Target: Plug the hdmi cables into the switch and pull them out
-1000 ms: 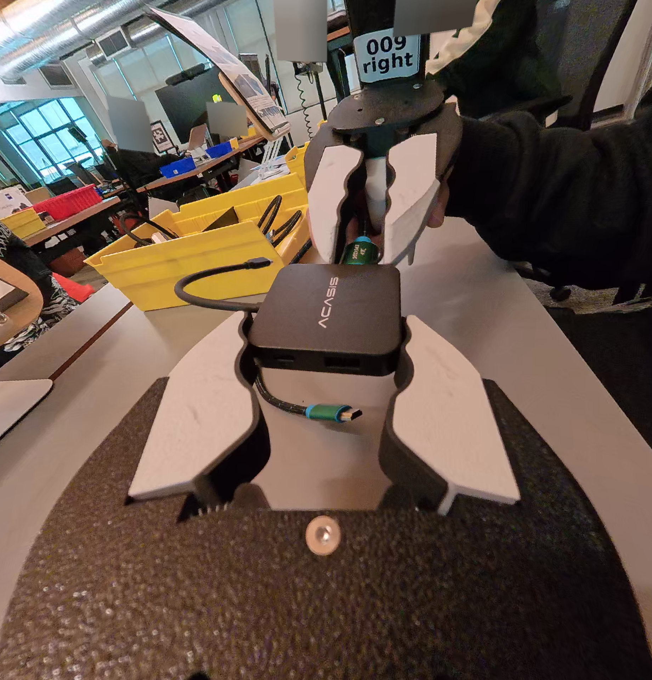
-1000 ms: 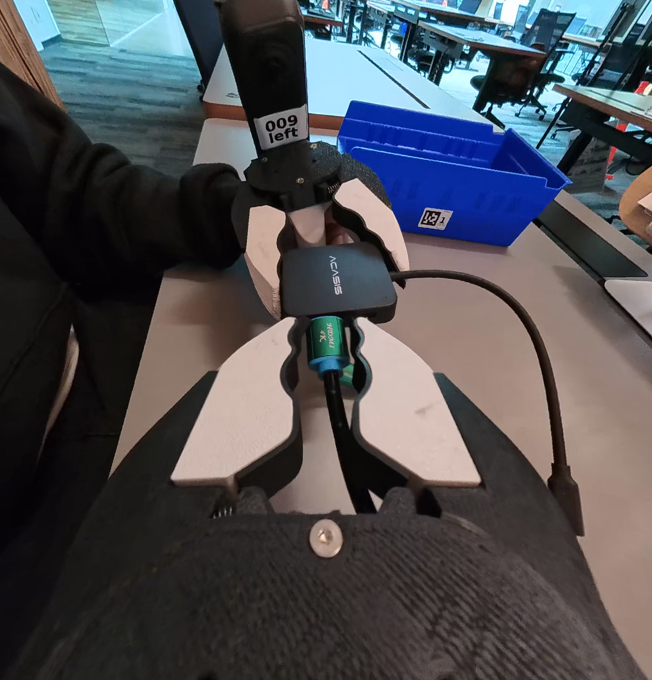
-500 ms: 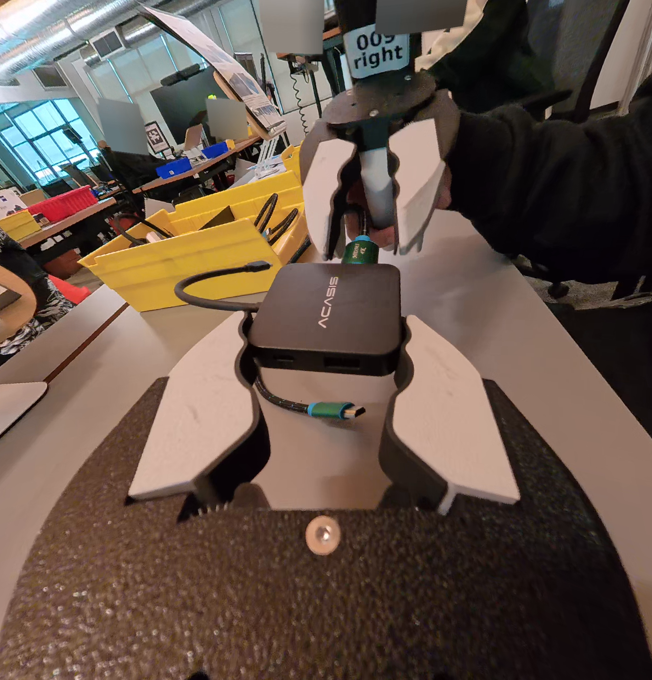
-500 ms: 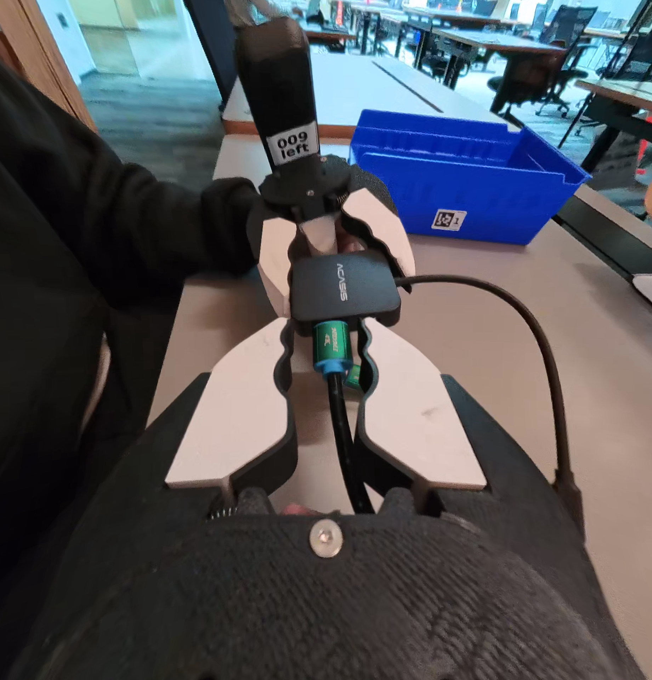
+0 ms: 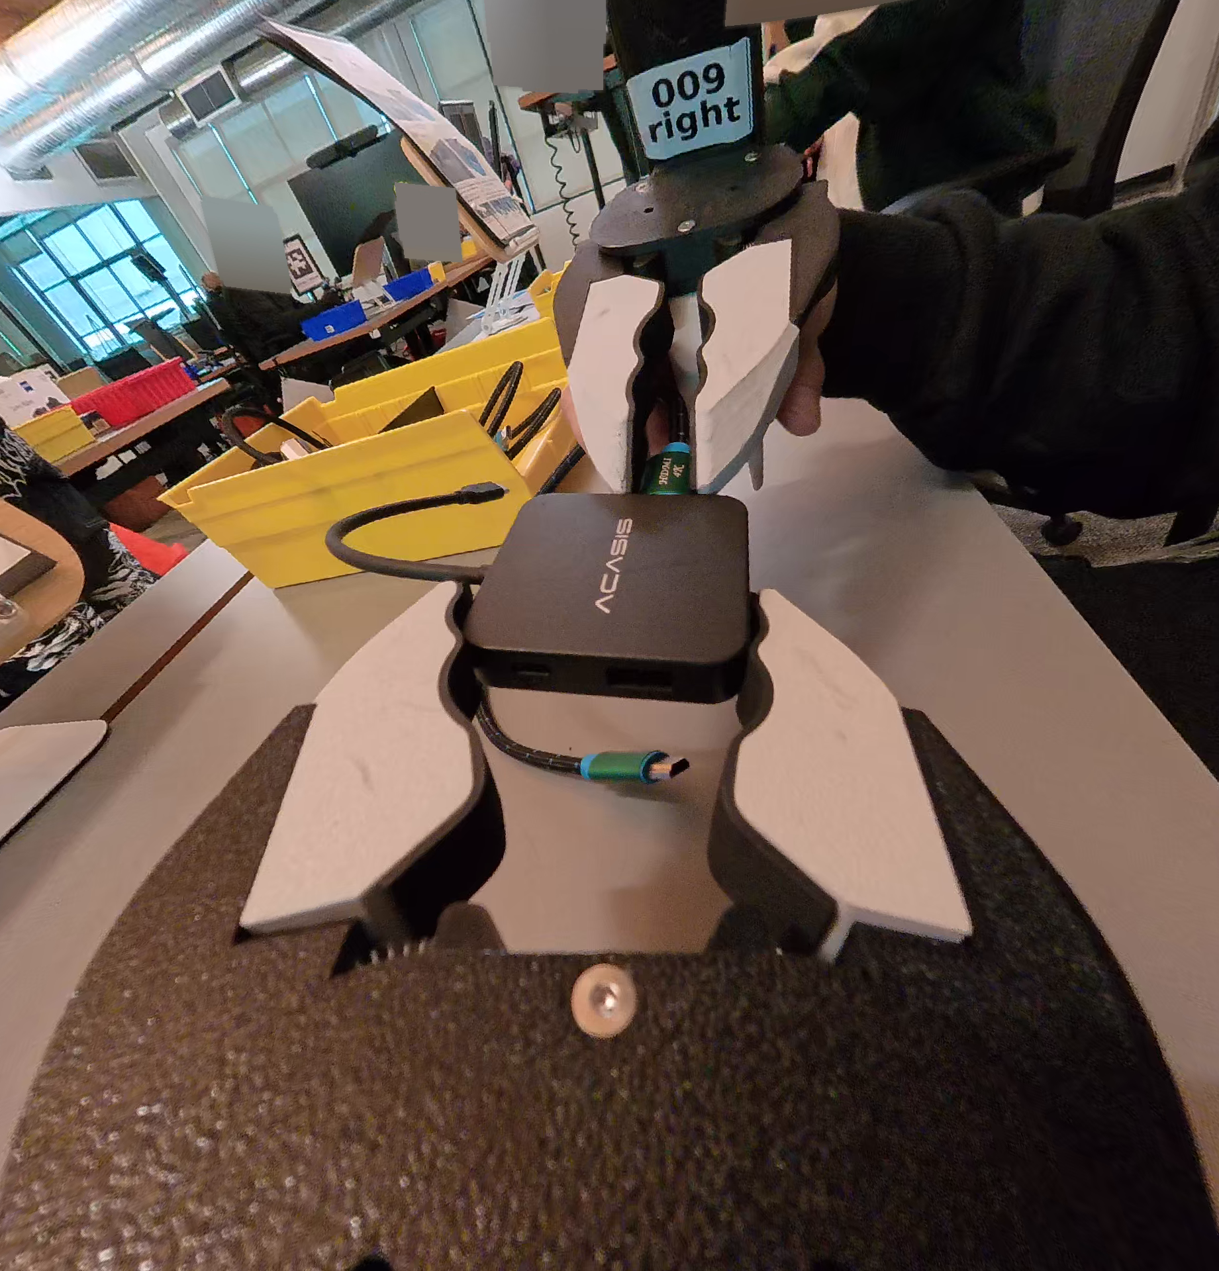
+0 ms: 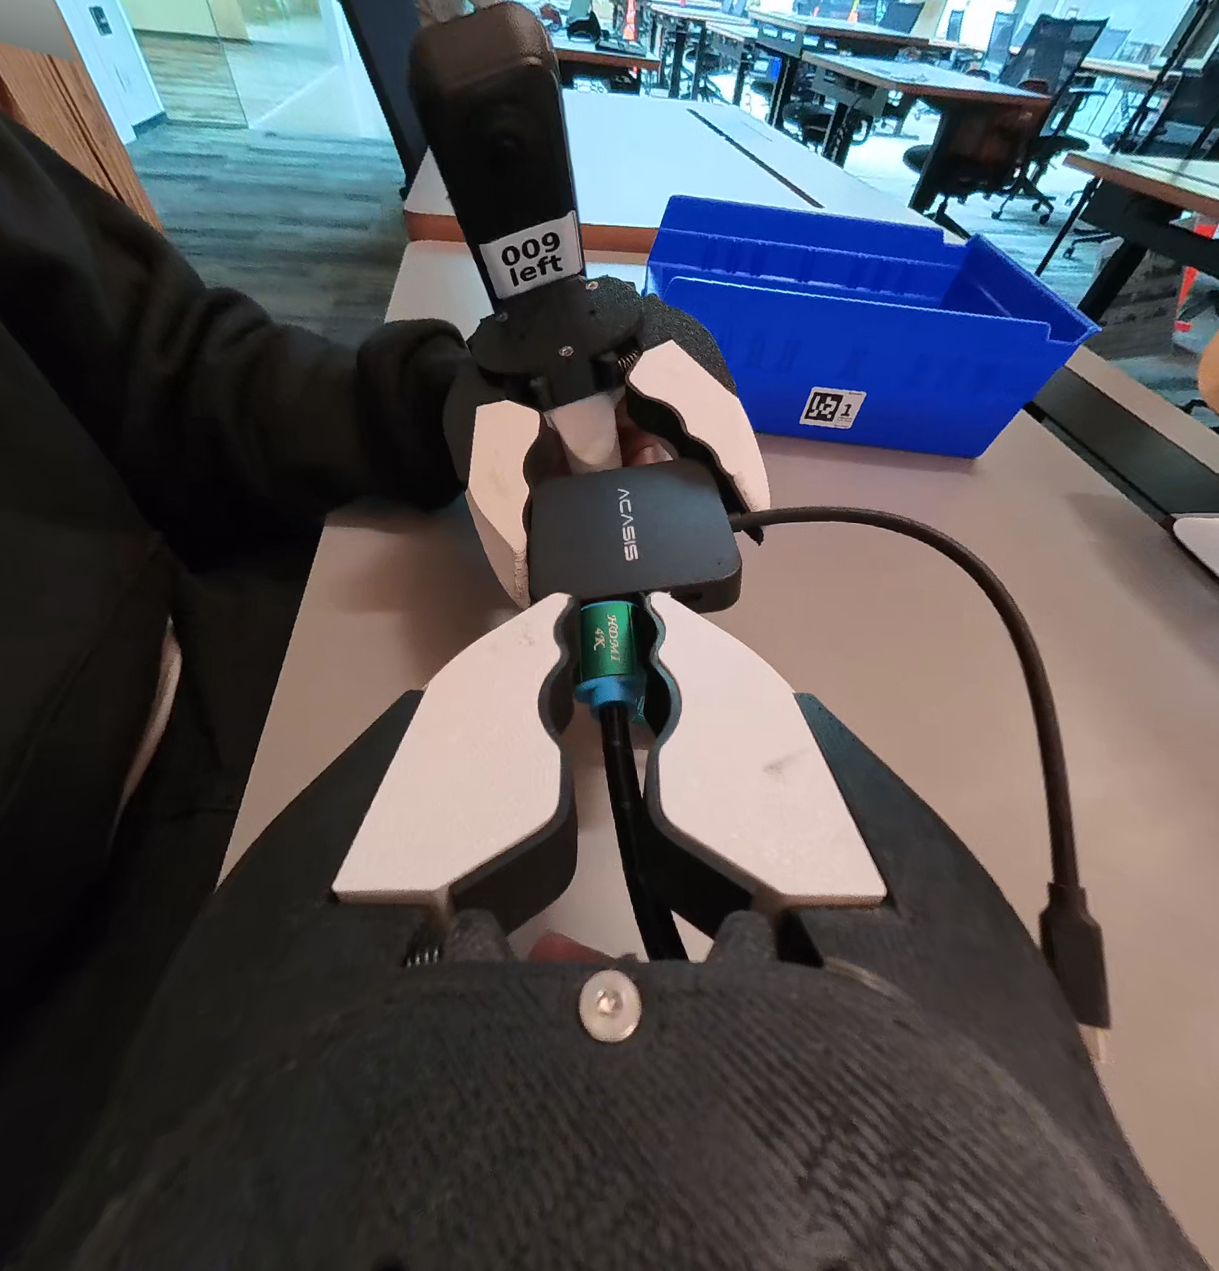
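My left gripper [image 5: 606, 619] is shut on the sides of the black switch [image 5: 610, 584] and holds it a little above the grey table [image 5: 902, 550]. My right gripper [image 6: 610, 619] is shut on the green HDMI plug [image 6: 606, 646], which sits in the switch's [image 6: 630, 536] far port. Its black cable [image 6: 627, 791] runs back between my fingers. The right gripper also shows in the left wrist view [image 5: 661, 447], and the left gripper in the right wrist view [image 6: 627, 481]. A second green-tipped plug [image 5: 627, 767] lies loose on the table under the switch.
The switch's own black lead [image 6: 1005, 584] arcs right and ends in a free plug [image 6: 1074, 956]. A blue bin [image 6: 868, 344] stands behind the switch. A yellow bin [image 5: 359, 495] with cables stands at the far left. A person's dark sleeves hold both grippers.
Both grippers keep their hold and the green plug stays seated in the switch. The right gripper has shifted slightly and its fingers sit closer around the plug.
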Available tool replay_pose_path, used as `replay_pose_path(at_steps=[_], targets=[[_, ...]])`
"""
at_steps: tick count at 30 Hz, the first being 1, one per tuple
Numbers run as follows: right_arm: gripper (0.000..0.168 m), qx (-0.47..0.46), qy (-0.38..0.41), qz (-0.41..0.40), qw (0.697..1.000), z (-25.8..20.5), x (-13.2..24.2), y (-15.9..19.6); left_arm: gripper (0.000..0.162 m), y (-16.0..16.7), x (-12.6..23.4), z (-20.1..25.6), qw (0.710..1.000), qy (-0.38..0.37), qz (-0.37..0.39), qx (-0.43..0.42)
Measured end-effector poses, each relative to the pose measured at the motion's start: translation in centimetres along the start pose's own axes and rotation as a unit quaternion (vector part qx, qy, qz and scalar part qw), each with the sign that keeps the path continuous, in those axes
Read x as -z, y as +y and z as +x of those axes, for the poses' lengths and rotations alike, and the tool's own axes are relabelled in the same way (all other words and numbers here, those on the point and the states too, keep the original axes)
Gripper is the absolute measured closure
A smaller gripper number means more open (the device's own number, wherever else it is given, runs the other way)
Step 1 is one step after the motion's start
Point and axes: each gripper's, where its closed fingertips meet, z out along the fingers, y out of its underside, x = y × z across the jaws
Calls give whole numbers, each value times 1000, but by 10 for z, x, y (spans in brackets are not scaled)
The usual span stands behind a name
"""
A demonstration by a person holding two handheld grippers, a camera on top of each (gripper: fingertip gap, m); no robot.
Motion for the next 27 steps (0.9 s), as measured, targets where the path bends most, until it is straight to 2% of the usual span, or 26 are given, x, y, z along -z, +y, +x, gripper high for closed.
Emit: replay_pose_path(at_steps=[5, 7, 17, 24, 25, 26, 27], targets=[[142, 2, -2, -27, 1000, 0, 3, 10, 88, -1, -1, 0, 1000, -2, 1, -3], [146, 5, 0, -12, 1000, 0, 3, 4, 88, -3, 0, -1, 1000, -2, 7, 0], [146, 16, 3, -10, 1000, 4, -1, 5, 88, -1, 2, -4, 1000, -11, 4, -5], [145, 67, 13, -95, 993, 0, -6, 13, 88, 7, 8, -2, 999, 6, -28, -23], [145, 75, 33, -116, 990, 5, 2, 16, 88, 6, 13, -5, 999, 3, -28, -19], [145, 94, 103, -171, 975, 29, 28, 29, 87, 6, 26, -17, 999, -21, -24, -9], [145, 79, 153, -187, 967, 47, 59, 35, 87, 4, 46, -37, 998, -60, -8, 11]])
